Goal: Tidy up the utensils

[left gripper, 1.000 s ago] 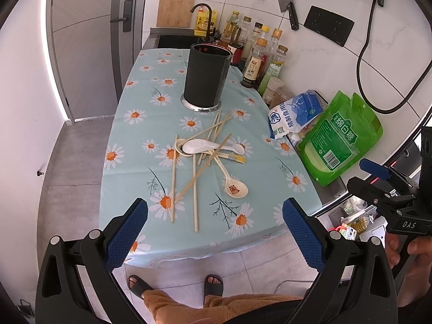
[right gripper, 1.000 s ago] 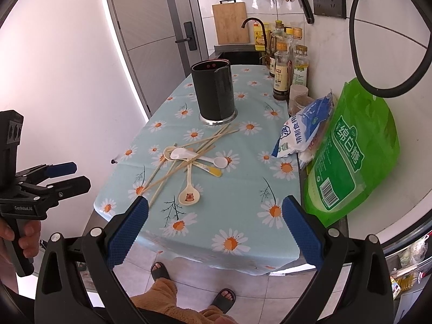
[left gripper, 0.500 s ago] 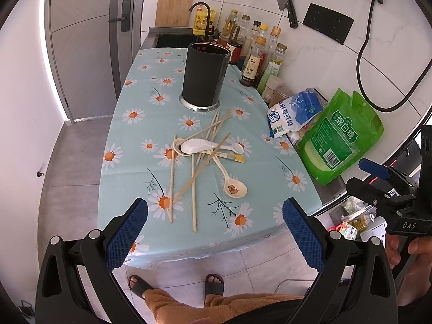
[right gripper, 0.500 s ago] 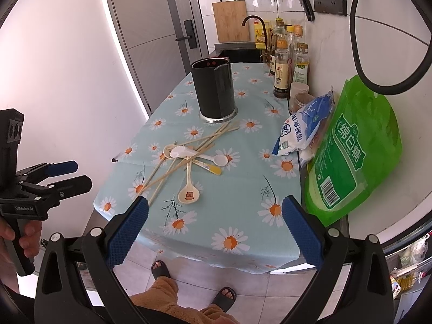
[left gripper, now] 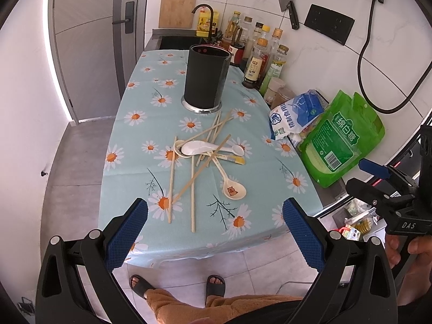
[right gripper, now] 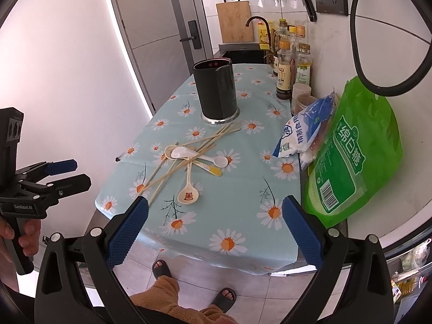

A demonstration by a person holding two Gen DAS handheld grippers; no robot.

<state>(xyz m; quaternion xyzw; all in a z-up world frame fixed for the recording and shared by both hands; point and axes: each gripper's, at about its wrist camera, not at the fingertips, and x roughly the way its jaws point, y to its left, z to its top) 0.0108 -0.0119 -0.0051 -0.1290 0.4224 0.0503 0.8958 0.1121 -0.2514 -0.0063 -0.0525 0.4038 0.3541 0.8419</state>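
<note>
A heap of wooden chopsticks (left gripper: 192,172) and ceramic spoons lies on the daisy tablecloth (left gripper: 129,135). A white spoon (left gripper: 195,147) tops the heap, a cream bear-print spoon (left gripper: 232,189) lies nearest me, and a yellow-tipped spoon (left gripper: 232,158) lies to the right. A black cylindrical utensil holder (left gripper: 205,78) stands upright behind the heap. The heap (right gripper: 172,168), the bear spoon (right gripper: 188,195) and the holder (right gripper: 216,91) also show in the right wrist view. My left gripper (left gripper: 214,210) and right gripper (right gripper: 214,210) are both open and empty, held off the table's near edge.
A green bag (left gripper: 340,140) and a blue-white bag (left gripper: 295,114) lean at the right edge by the wall. Sauce and oil bottles (left gripper: 259,59) stand behind them. A sink with a black tap (left gripper: 203,16) lies beyond the holder. My feet (left gripper: 178,286) are on the tiled floor below.
Both grippers have drifted slightly closer to the table. Nothing on the table has moved.
</note>
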